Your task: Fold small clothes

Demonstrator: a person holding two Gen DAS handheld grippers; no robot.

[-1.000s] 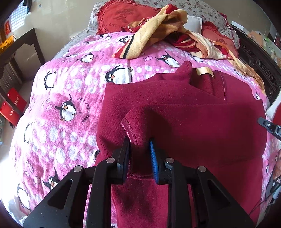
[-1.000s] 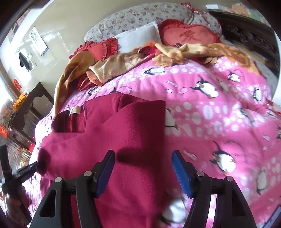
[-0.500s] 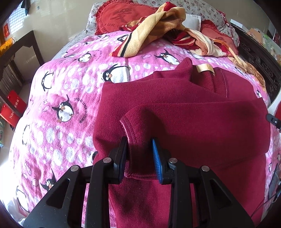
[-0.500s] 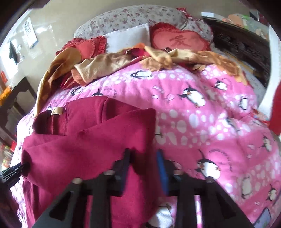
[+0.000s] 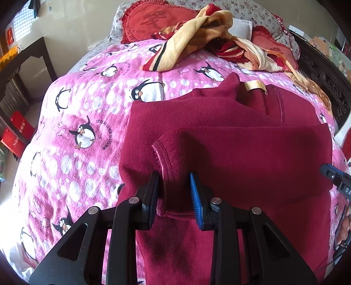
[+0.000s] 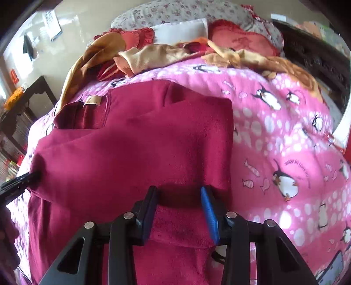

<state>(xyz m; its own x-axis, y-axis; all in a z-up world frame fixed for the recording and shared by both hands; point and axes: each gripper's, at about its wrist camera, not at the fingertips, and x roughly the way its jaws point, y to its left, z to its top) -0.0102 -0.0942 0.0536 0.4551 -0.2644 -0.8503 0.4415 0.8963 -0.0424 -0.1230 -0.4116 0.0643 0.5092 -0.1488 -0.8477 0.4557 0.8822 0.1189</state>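
One dark red fleece top on the bed, lying across a pink penguin blanket, sleeve folded over the body, tan neck label at about 12 o'clock in my left view. Two red heart cushions up at the headboard end, plus one tangle of yellow-and-red cloth at 12. I count five or six penguins in the left view alone. Dark wooden shelf at 10 o'clock, dark carved bed frame at 2.

My left claw points steeply down, jaws narrow, pinching the stitched cuff edge of the folded sleeve. My right claw tilts down the same way at the far side of the top, jaws partway in with a raised fold of fleece bunched between the pads. Each claw's tip peeks in at the other view's edge.
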